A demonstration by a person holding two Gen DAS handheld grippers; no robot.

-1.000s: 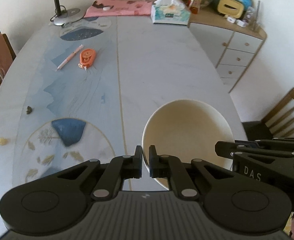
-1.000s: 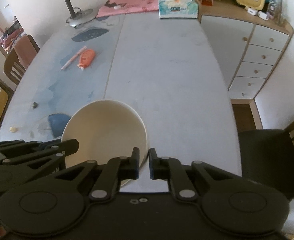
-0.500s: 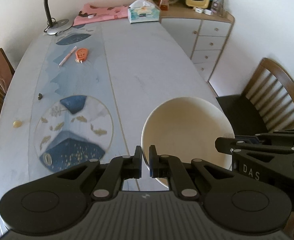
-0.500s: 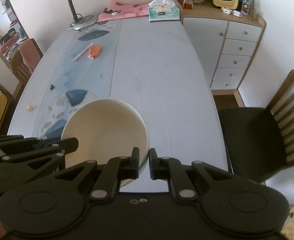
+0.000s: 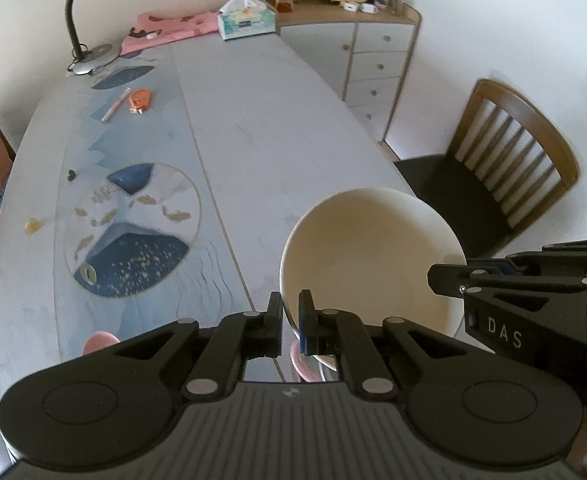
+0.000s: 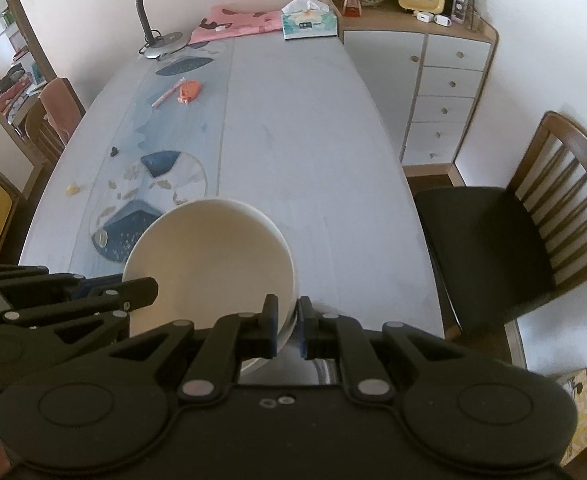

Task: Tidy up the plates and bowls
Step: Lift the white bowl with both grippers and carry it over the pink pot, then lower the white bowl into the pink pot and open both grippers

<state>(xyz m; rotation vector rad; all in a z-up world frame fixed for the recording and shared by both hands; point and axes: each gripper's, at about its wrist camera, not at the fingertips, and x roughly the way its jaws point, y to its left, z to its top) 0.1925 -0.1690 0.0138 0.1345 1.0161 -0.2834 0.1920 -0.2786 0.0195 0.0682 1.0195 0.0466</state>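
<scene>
My left tool (image 5: 290, 322) and right tool (image 6: 287, 328) pinch the stiff, breakable cream bowl (image 5: 373, 258) by rim at nine and three o'clock

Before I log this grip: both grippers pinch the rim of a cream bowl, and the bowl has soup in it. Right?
Not quite. Both the left gripper and the right gripper pinch the cream bowl by its rim, but the bowl is empty: the left wrist view shows its bare inside.
</scene>
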